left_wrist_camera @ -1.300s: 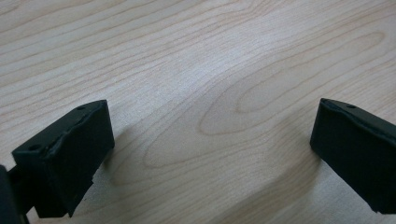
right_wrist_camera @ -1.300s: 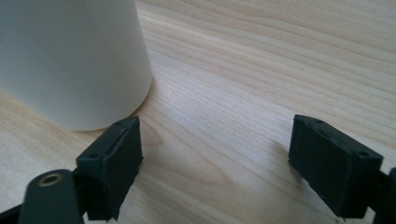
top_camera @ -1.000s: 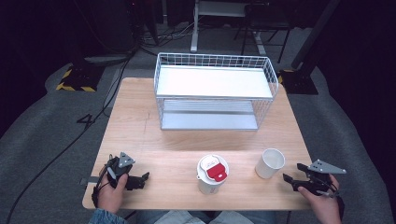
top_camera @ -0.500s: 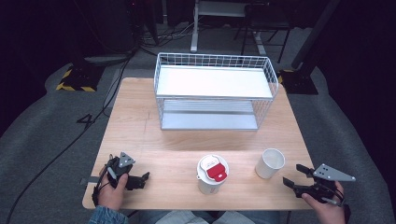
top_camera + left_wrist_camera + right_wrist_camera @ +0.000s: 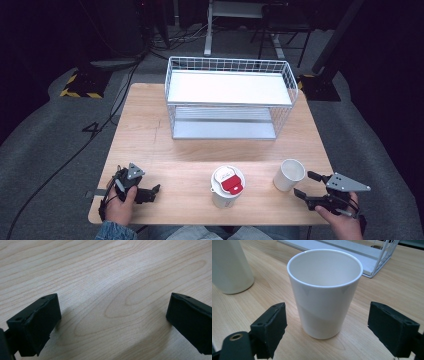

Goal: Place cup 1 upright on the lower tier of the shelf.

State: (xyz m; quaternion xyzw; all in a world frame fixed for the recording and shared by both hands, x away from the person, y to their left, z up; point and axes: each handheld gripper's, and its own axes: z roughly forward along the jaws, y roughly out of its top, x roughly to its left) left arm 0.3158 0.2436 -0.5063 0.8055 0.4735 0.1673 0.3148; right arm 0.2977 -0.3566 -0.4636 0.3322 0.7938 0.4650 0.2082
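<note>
A white empty cup (image 5: 290, 174) stands upright near the table's front right. My right gripper (image 5: 306, 184) sits just right of it, open, with its jaws pointing at the cup. In the right gripper view the cup (image 5: 324, 290) stands a little ahead of my open gripper (image 5: 329, 315), whose jaws are spread wider than the cup and do not touch it. A white container with a red-tabbed lid (image 5: 227, 186) stands at front centre, and its side (image 5: 229, 265) also appears in the right gripper view. My left gripper (image 5: 150, 192) rests at front left, and in its own view the gripper (image 5: 112, 315) is open over bare wood.
A white wire basket shelf (image 5: 230, 97) with two levels stands at the back middle of the wooden table (image 5: 150, 140); its corner (image 5: 384, 257) lies behind the cup. Dark floor, cables and chair legs surround the table.
My right gripper has shifted slightly, bringing its jaws a little nearer the white cup. The left gripper, the cup and the container have stayed put.
</note>
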